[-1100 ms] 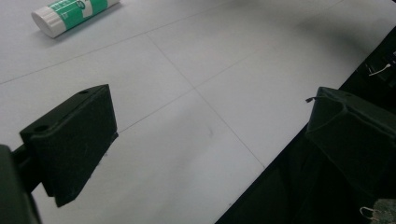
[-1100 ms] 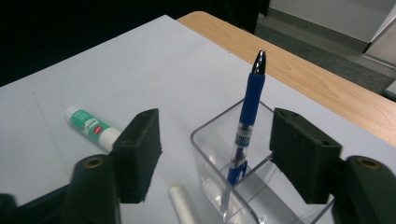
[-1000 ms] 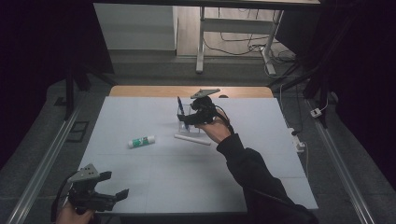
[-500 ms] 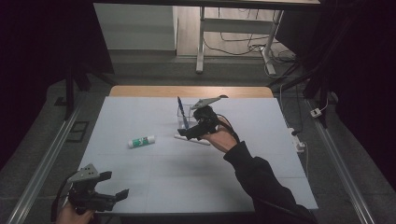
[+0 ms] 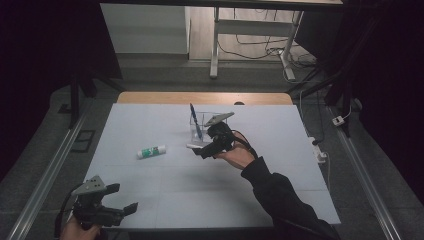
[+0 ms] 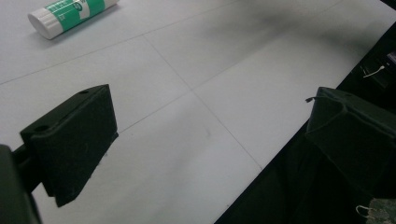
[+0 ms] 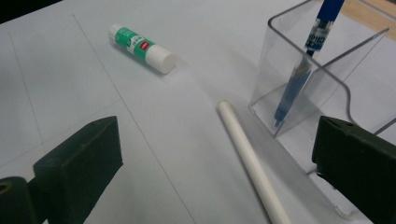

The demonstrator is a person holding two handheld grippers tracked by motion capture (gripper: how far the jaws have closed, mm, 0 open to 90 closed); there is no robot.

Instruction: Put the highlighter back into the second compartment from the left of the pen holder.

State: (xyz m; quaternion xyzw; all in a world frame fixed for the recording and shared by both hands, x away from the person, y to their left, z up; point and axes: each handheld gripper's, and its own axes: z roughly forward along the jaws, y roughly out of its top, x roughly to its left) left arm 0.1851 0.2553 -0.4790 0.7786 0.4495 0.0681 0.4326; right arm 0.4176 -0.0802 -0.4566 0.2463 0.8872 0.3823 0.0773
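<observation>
the right gripper (image 5: 206,150) is being held just over a thin white stick (image 7: 250,158) that is lying flat on the tabletop (image 5: 150,200), touching or nearly touching the front wall of a clear plastic holder (image 7: 322,88) near the middle of the far edge. its jaws are standing wide apart with nothing between the pads, having just been opening, and the white stick is being framed between them in the right gripper view. the white stick is being judged light, rigid and smooth, round enough to roll away if nudged from one side; it is best taken near its middle, with the jaws set across its width and lowered until they almost brush the tabletop, since so slim a thing offers little height to pinch. the holder is being judged light too, so a bump could shift it. a blue pen (image 7: 299,70) is leaning inside the holder, and a green-and-white glue stick (image 5: 151,151) is lying well apart toward the left edge. the left gripper (image 5: 121,211) is being held at the near left corner, its jaws apart and empty.
</observation>
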